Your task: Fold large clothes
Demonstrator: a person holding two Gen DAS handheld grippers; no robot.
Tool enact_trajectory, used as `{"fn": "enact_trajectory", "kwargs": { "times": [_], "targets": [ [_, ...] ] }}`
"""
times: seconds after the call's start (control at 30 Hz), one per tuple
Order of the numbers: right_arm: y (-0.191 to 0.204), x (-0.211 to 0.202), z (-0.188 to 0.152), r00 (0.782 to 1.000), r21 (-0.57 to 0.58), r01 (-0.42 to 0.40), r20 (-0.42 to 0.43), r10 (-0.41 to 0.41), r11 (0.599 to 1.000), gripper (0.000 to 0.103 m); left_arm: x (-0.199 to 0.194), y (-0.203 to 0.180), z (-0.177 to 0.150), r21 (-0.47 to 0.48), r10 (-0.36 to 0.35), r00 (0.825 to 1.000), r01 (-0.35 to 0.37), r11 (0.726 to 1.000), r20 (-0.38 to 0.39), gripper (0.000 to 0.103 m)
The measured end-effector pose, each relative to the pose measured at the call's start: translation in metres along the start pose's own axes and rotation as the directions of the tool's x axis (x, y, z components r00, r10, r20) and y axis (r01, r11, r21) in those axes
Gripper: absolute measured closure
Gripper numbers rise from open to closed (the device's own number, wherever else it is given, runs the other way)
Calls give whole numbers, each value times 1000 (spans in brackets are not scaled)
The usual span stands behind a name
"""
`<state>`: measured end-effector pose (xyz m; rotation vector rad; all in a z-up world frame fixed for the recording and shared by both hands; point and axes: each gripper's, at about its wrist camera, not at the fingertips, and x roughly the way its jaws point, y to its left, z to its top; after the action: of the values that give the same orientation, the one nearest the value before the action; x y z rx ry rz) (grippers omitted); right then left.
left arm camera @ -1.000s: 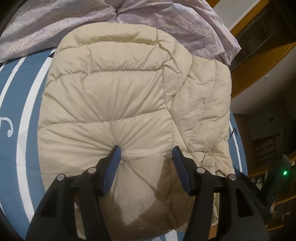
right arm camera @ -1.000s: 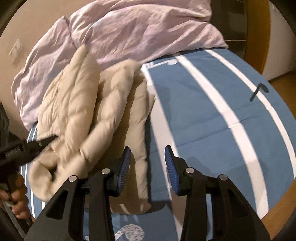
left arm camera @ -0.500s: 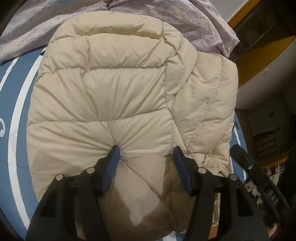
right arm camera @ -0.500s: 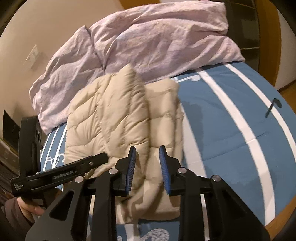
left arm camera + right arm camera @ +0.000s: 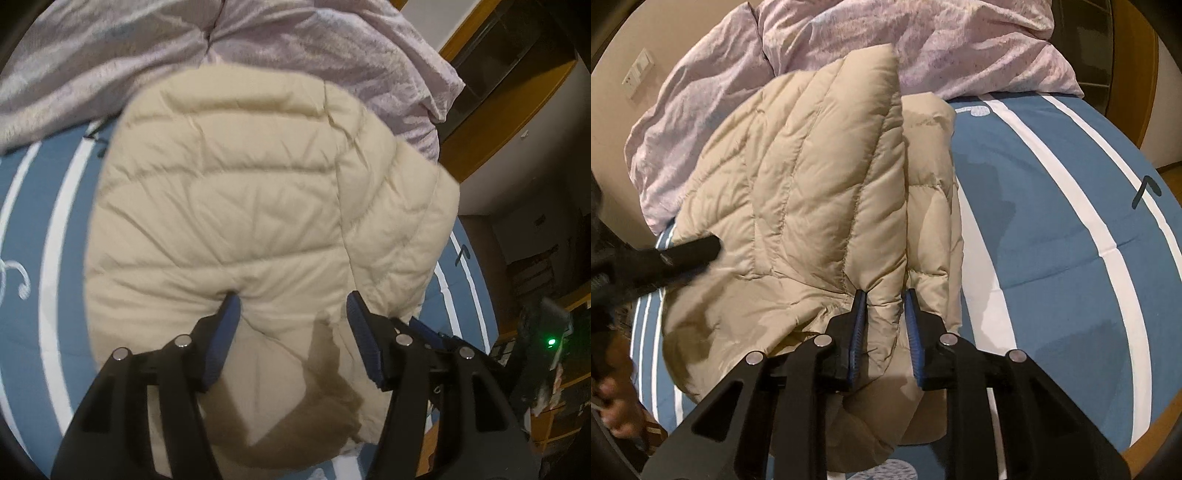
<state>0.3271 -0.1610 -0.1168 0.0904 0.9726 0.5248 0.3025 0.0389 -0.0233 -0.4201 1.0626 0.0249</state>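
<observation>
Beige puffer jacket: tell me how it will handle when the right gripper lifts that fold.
The puffer jacket likely drapes floppily: it bunches where the right gripper pinches it. Its puffed quilting suggests lightness and spring-back. Its smooth sheen hints at slipping.

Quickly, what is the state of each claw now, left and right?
Left claw: open, pressing on the beige puffer jacket, not gripping it.
Right claw: closed on a fold of the jacket.

Matte black hand-held gripper [image 5: 291, 314] frames, ribbed blue pads [image 5: 857, 332], round silver screws, bare-skinned hand [image 5: 617, 413].
</observation>
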Motion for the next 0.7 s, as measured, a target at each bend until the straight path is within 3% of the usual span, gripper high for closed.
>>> {"fn": "enact_trajectory", "kwargs": {
  "times": [0.2,0.4,0.7],
  "targets": [
    [-3,7,-2,1000,0,11,-13,-11,1000,82,-15,11,17,20,62,996,-64,998,67,43],
    [-7,10,-3,1000,9,10,-19,-10,1000,82,-18,28,32,28,171,977,-176,984,126,43],
    [-8,10,-4,1000,24,1,-13,-1,1000,82,20,40,19,42,235,970,-237,971,58,41]
  ]
}}
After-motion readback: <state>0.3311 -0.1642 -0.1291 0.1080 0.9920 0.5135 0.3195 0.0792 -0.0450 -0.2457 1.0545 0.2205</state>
